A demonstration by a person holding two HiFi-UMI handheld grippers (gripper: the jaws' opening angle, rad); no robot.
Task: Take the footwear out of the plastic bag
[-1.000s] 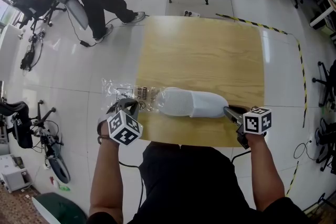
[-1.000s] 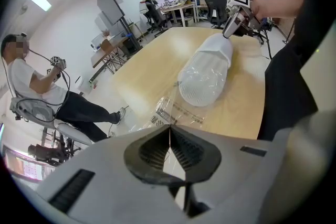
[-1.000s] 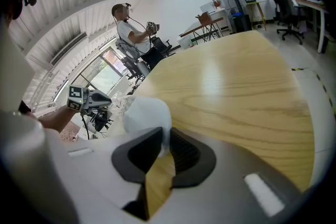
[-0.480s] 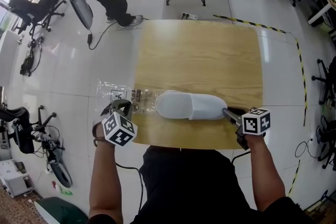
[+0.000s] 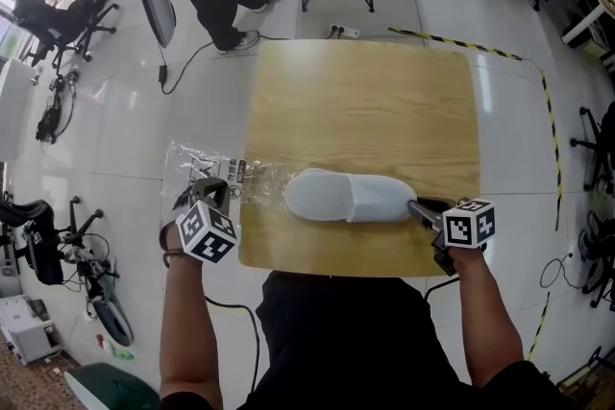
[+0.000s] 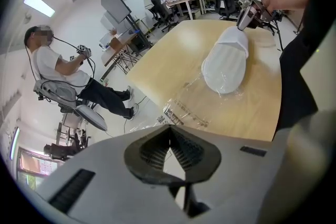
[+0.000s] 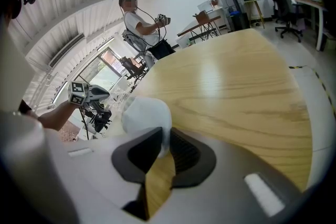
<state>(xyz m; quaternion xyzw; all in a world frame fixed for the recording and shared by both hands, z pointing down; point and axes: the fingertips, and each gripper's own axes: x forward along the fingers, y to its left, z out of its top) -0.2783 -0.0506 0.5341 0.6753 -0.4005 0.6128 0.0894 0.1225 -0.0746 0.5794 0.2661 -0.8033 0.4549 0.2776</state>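
The white slipper (image 5: 351,195) lies across the wooden table (image 5: 365,101) near its 6 o'clock edge. The right gripper (image 5: 415,205) is clamped on the slipper's 3 o'clock end, with the edge of the white fabric pinched between its jaws. At 9 o'clock from the slipper, the clear plastic bag (image 5: 204,170) stretches past the table's left edge. The left gripper (image 5: 215,192) has its jaws pressed together on the bag's film. The bag's other end reaches the slipper's toe, but it is unclear whether the toe is inside.
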